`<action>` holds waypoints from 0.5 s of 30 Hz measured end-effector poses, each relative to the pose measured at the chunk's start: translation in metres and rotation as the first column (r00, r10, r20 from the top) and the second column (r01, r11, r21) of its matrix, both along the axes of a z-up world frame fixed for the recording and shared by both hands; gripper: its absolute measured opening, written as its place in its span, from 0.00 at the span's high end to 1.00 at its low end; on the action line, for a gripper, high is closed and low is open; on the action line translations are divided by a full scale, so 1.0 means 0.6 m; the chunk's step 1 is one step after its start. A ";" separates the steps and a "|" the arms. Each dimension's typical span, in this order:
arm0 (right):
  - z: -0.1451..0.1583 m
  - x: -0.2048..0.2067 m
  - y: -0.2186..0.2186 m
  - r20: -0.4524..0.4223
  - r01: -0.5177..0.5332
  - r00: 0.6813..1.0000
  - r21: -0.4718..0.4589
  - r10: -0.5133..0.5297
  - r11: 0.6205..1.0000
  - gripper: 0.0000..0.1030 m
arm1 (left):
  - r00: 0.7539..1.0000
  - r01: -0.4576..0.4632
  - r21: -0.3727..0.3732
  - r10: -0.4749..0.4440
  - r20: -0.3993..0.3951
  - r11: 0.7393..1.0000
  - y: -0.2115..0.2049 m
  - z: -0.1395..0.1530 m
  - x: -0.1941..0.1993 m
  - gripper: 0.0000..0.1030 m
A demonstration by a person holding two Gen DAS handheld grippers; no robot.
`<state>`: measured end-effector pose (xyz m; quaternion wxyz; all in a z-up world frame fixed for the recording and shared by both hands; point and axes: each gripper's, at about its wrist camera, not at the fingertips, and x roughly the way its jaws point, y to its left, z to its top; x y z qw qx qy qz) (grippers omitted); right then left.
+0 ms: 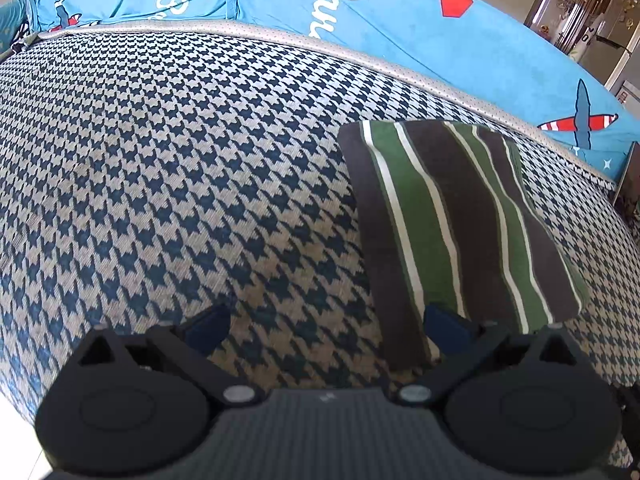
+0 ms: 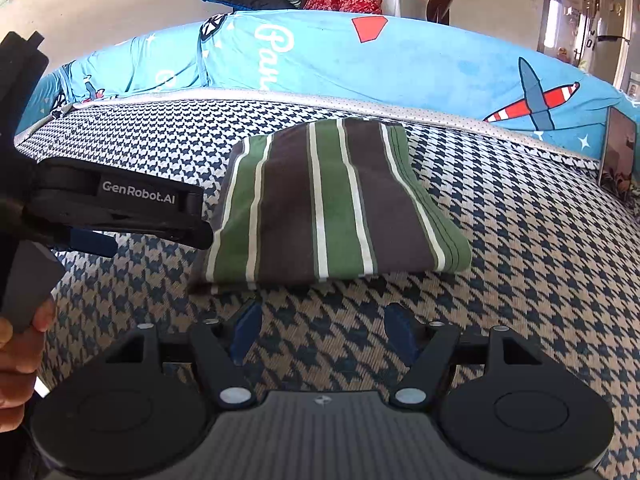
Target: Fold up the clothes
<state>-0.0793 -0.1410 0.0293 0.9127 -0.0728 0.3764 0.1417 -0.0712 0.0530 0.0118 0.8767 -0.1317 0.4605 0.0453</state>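
Plainly the striped garment [image 2: 332, 200] is soft, light cloth, likely limp and prone to sliding open if lifted by one layer; a corner or the stacked edge at its right, pinched through all layers, looks the surest hold. It lies as a neat folded rectangle, green and dark bands with white lines, flat on the houndstooth cover [image 2: 520, 280], near the blue printed bedding [image 2: 420, 64]. Left gripper [image 1: 324, 324] and right gripper [image 2: 320, 320] both hover spread and empty, just short of it
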 end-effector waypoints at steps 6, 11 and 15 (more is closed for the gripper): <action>-0.013 -0.030 -0.005 -0.028 0.033 0.999 -0.017 -0.033 0.999 0.31 | 1.000 0.025 0.053 -0.025 -0.002 0.998 -0.019 -0.010 -0.046 0.00; -0.023 -0.048 -0.010 -0.038 0.046 0.998 -0.033 -0.047 0.998 0.26 | 0.999 0.046 0.096 -0.046 -0.005 0.994 -0.033 -0.018 -0.082 0.00; -0.029 -0.063 -0.011 -0.031 0.042 0.999 -0.054 -0.044 0.998 0.16 | 0.998 0.061 0.132 -0.060 -0.013 0.989 -0.043 -0.022 -0.102 0.00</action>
